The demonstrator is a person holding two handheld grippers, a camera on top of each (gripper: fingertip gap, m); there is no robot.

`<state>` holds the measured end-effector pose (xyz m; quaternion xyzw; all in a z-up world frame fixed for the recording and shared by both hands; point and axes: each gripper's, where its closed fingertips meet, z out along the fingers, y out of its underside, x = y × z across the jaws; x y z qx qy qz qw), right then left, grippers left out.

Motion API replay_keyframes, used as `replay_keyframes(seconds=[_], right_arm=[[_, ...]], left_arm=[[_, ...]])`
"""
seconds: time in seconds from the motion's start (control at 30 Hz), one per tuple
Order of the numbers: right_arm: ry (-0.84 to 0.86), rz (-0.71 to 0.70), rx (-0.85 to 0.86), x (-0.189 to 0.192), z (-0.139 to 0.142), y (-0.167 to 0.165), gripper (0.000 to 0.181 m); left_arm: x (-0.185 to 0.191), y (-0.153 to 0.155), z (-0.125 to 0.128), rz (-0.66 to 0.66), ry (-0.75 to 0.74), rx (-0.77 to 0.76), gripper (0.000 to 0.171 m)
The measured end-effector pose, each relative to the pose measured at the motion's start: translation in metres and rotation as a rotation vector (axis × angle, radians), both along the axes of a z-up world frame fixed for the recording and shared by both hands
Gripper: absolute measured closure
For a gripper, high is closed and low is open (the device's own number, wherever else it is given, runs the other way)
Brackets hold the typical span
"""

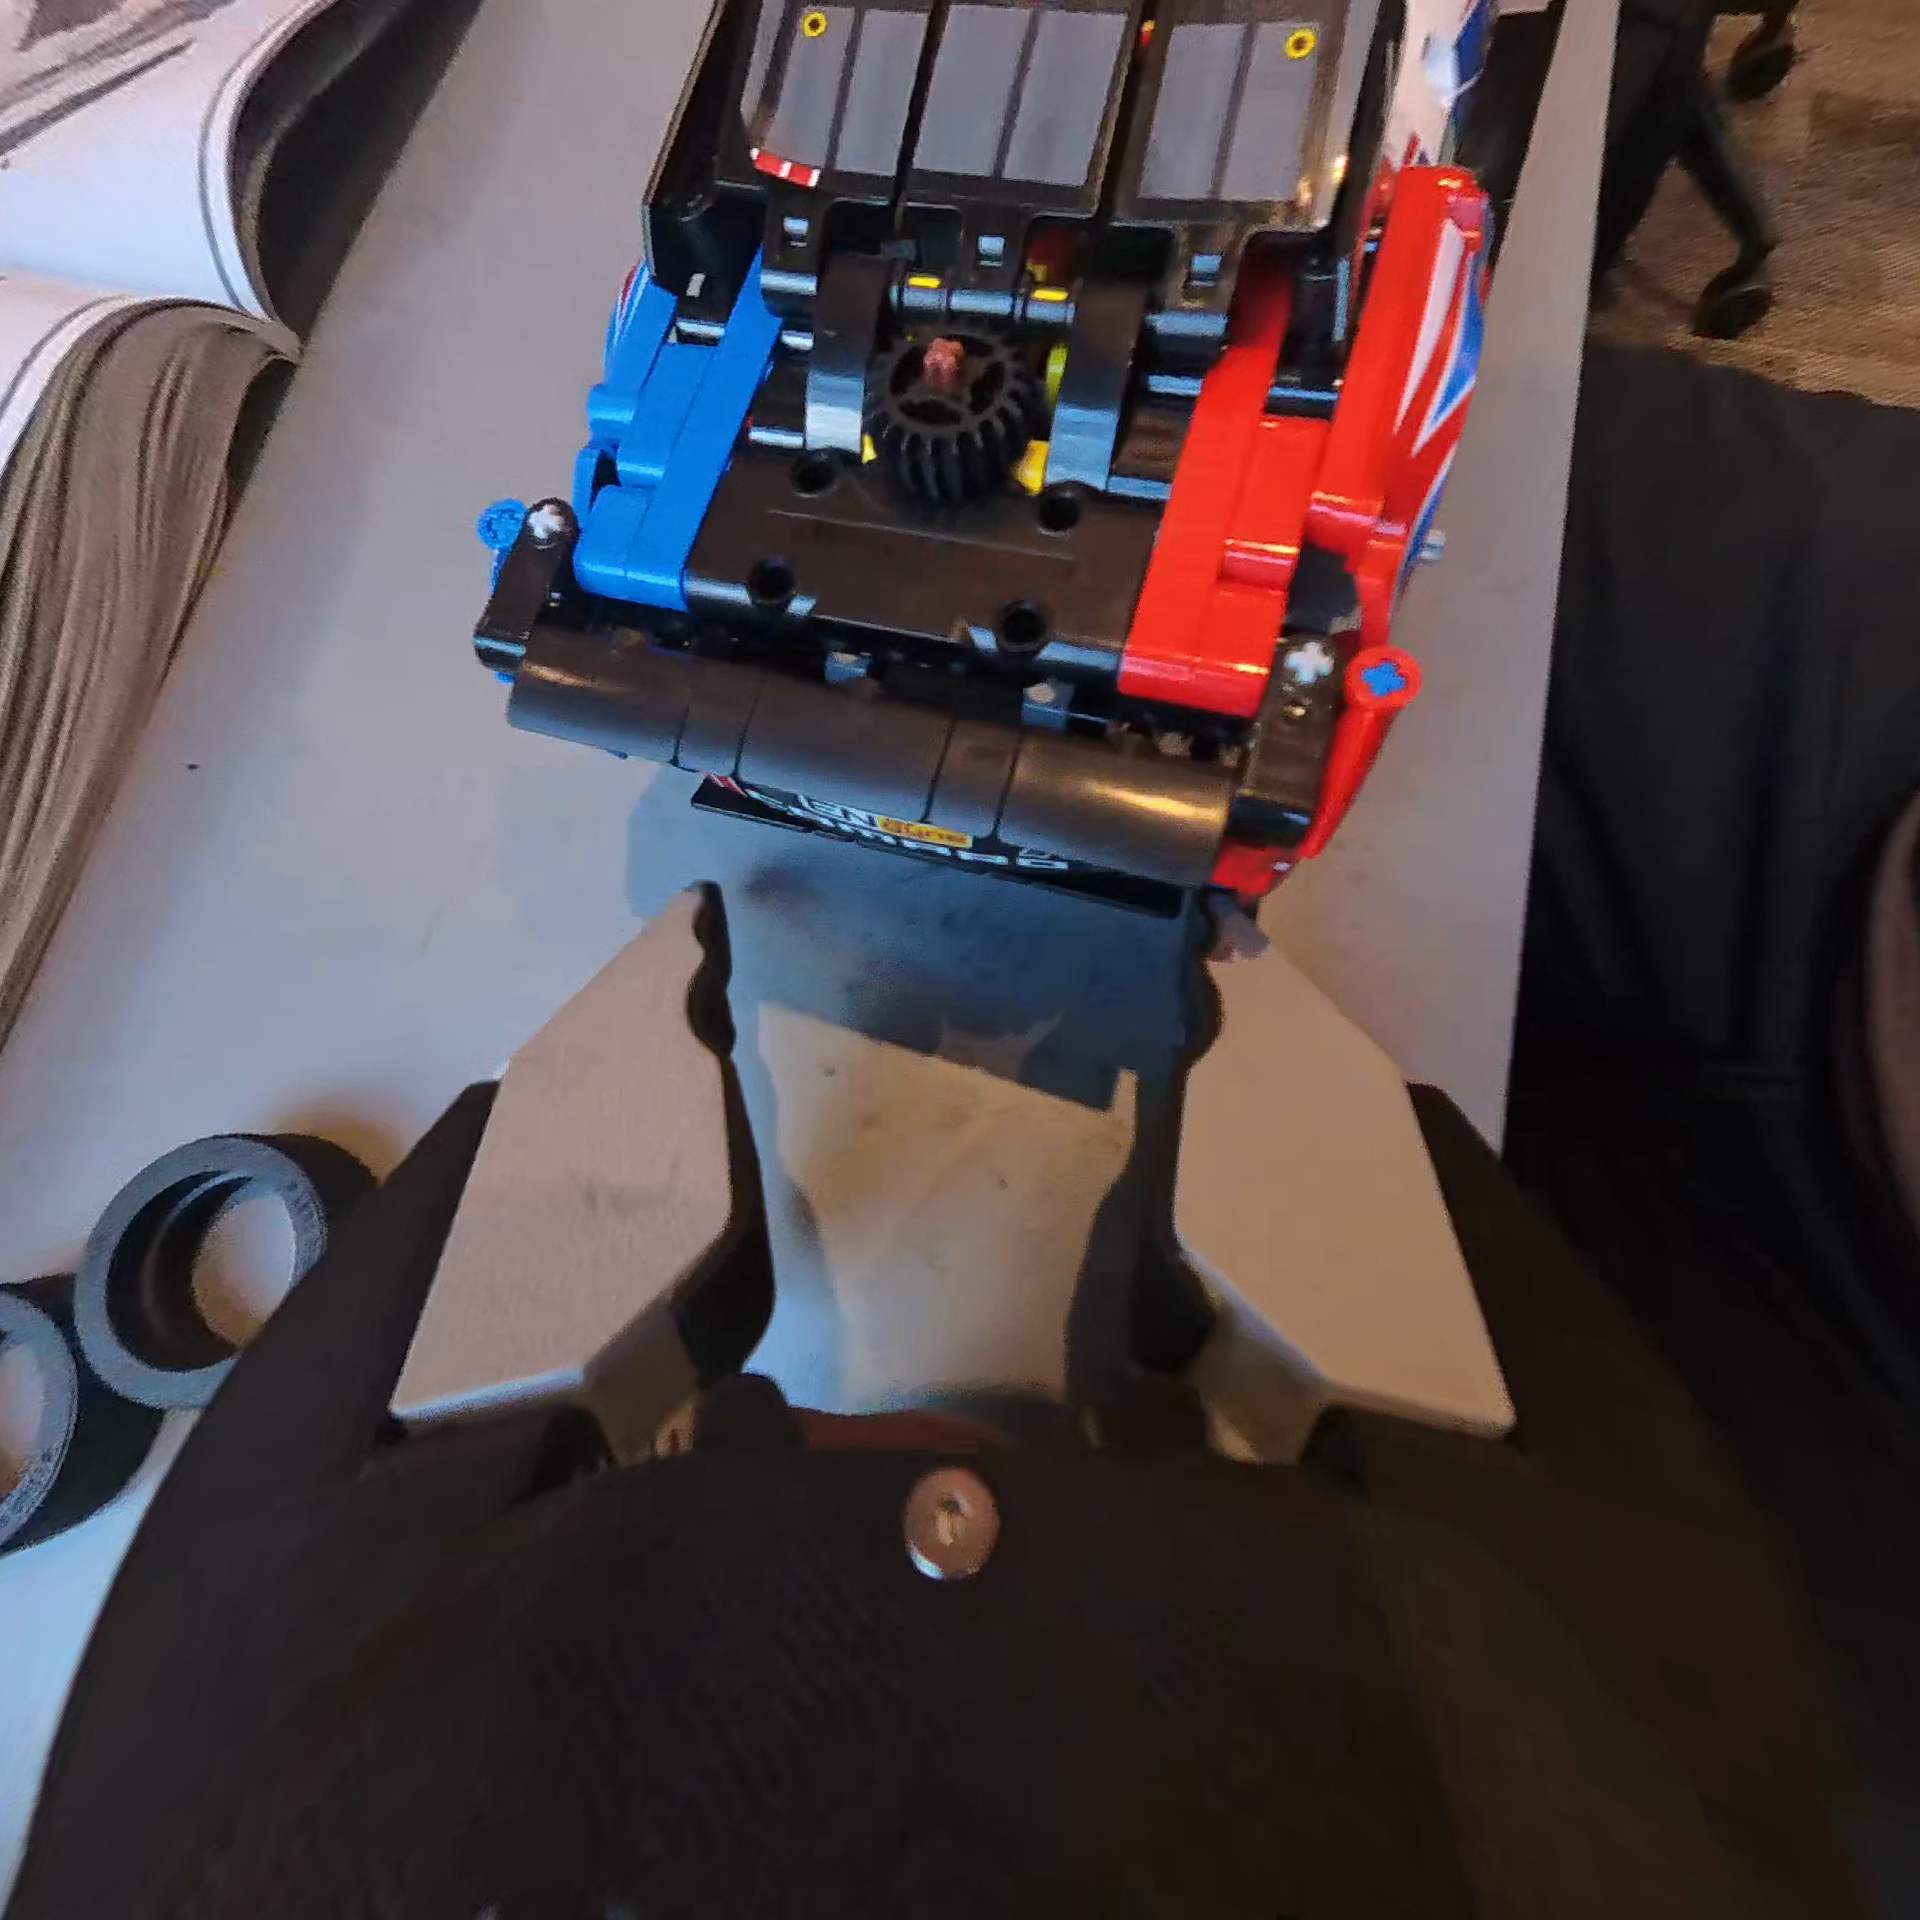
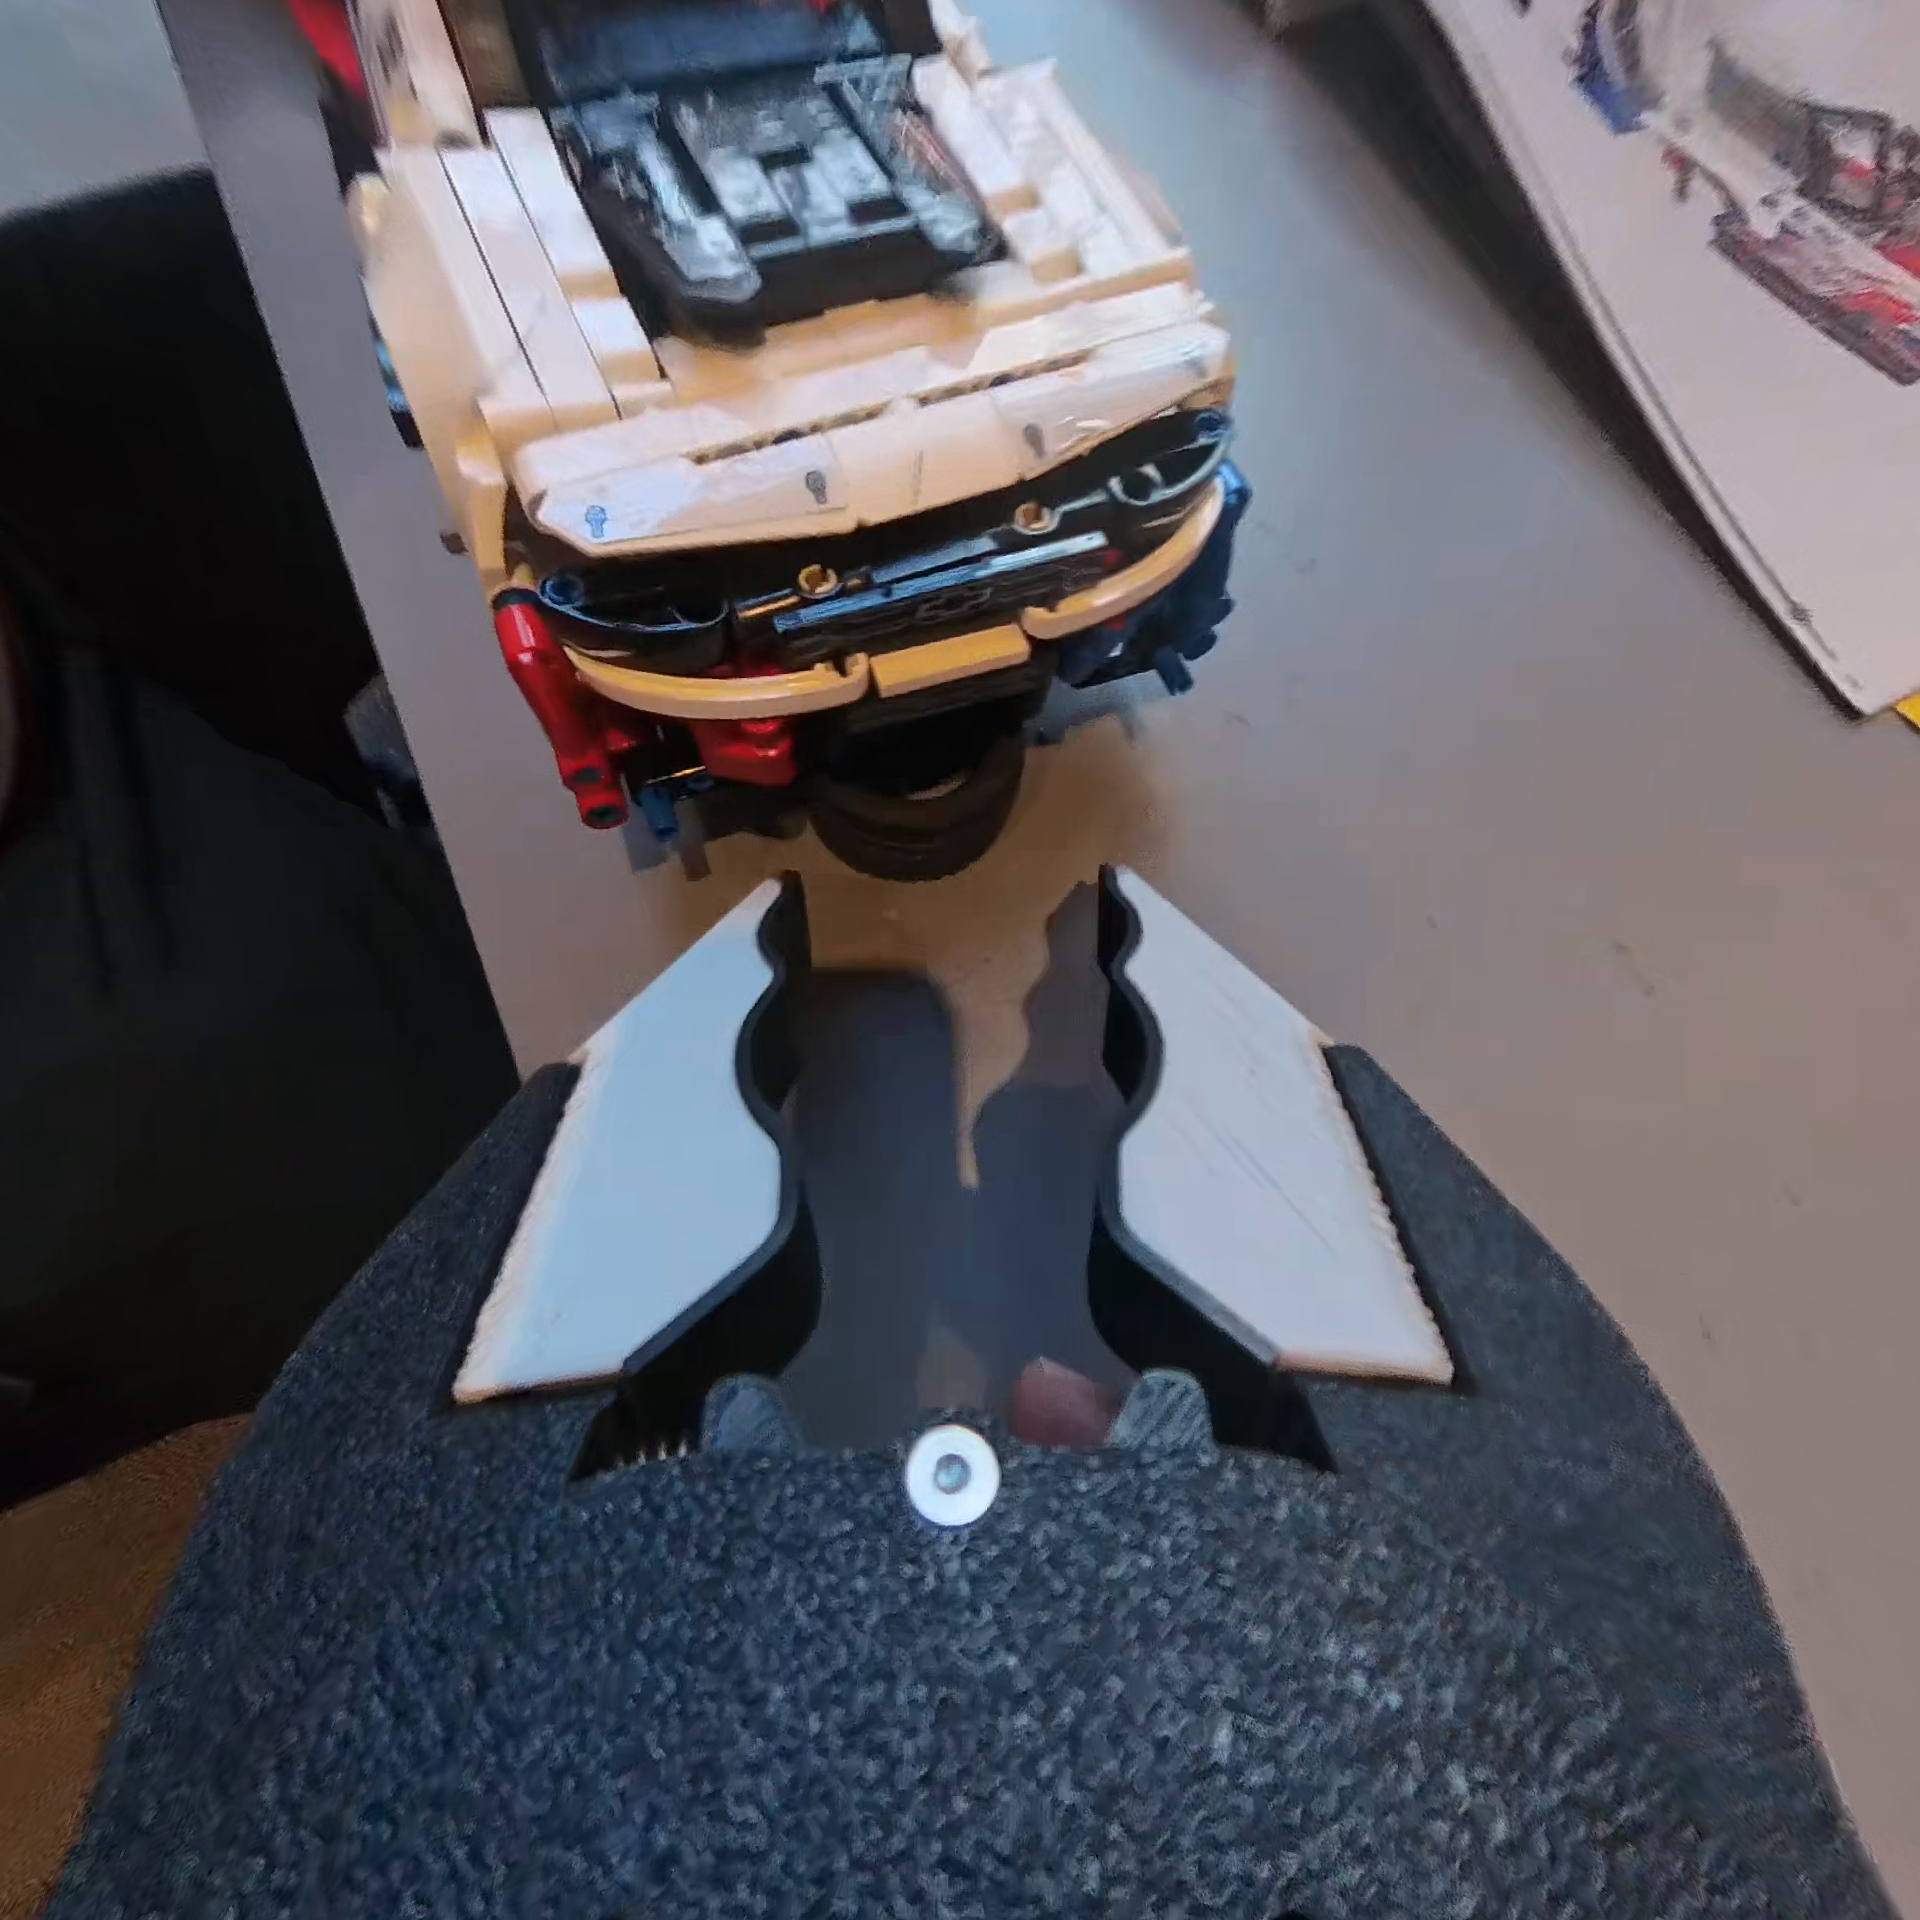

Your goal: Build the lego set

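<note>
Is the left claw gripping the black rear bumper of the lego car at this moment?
No, the left claw is open just short of the black rear bumper, holding nothing.

Open, empty right claw [image 2: 951,894] faces the white lego car's [image 2: 831,416] nose on the table [image 2: 1455,935].

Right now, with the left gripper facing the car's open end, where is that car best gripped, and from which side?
Probably the black rounded bar across the near edge of the Lego car, approached straight ahead. The left gripper is open and already lined up with it; the bar protrudes, while the black gear behind looks fragile.
</note>
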<state>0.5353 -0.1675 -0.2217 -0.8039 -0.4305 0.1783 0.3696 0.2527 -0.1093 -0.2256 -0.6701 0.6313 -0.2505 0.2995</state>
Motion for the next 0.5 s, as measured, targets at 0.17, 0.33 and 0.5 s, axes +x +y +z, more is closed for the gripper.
replay_keyframes(seconds=[0.17, 0.33, 0.5], right_arm=[[-0.038, 0.050, 0.002, -0.018, -0.005, 0.009, 0.122], [-0.044, 0.069, -0.005, -0.020, -0.006, 0.012, 0.138], [-0.082, 0.046, 0.009, -0.012, -0.005, 0.004, 0.139]], left_arm=[[0.003, -0.005, 0.002, -0.055, -0.009, 0.019, 0.096], [0.008, -0.006, 0.001, -0.085, -0.008, 0.021, 0.101], [0.009, -0.007, 0.002, -0.102, -0.013, 0.047, 0.104]])
